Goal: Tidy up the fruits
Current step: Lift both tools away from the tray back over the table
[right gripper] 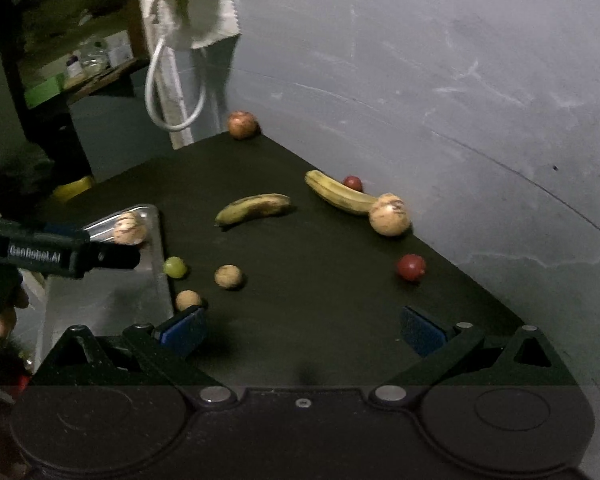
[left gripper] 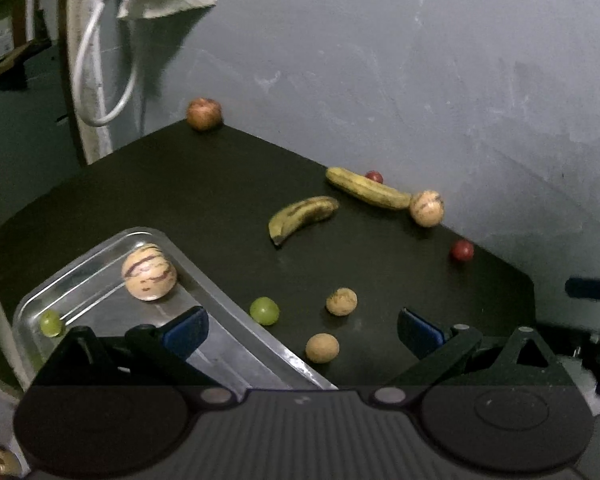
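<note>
Left gripper (left gripper: 302, 330): held wide open, nothing gripped; its left finger (left gripper: 186, 330) is seen over the tray, its right finger over the table.
Right gripper (right gripper: 304, 328): held wide open, nothing gripped, above the dark table (right gripper: 320, 280).
Tray (left gripper: 236, 320): clear, just ahead-left of the left gripper; a striped melon (left gripper: 149, 271) and a green grape (left gripper: 51, 323) are held inside.
Between the left fingers: a second grape (left gripper: 264, 310) just outside the tray rim, two brown nuts (left gripper: 341, 301) (left gripper: 322, 347) beside it.
Further ahead: two bananas (left gripper: 302, 214) (left gripper: 367, 189), apart; another striped melon (left gripper: 427, 208) touching the far banana's tip.
Right of ahead: a red fruit (left gripper: 461, 250) near the wall; a second (left gripper: 374, 177) behind the far banana.
Farthest: an apple (left gripper: 204, 114) at the table's back corner.
</note>
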Action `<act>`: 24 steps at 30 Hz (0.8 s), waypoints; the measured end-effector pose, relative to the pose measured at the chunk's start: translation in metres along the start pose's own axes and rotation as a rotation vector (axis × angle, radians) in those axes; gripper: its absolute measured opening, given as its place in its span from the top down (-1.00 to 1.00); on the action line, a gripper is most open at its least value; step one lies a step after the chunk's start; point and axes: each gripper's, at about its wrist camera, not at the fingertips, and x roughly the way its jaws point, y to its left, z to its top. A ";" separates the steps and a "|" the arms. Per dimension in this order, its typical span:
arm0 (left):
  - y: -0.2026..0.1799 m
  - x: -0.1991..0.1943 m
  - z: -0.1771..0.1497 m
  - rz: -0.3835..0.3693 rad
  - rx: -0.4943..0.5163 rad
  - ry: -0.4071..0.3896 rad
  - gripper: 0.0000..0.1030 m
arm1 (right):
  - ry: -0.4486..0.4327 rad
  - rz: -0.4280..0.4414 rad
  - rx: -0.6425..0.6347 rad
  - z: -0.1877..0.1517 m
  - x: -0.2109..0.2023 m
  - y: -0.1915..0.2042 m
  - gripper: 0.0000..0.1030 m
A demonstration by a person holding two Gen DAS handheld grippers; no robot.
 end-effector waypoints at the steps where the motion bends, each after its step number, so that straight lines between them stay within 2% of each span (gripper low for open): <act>1: -0.001 0.003 0.000 -0.005 0.012 0.006 -0.99 | 0.004 -0.006 0.011 0.000 0.002 -0.003 -0.99; 11: -0.028 0.042 -0.008 -0.050 0.140 0.055 -0.85 | 0.049 -0.094 0.065 0.005 0.031 -0.026 -0.99; 24: -0.035 0.077 -0.014 -0.073 0.135 0.114 -0.61 | 0.069 -0.086 0.087 0.018 0.063 -0.037 -0.99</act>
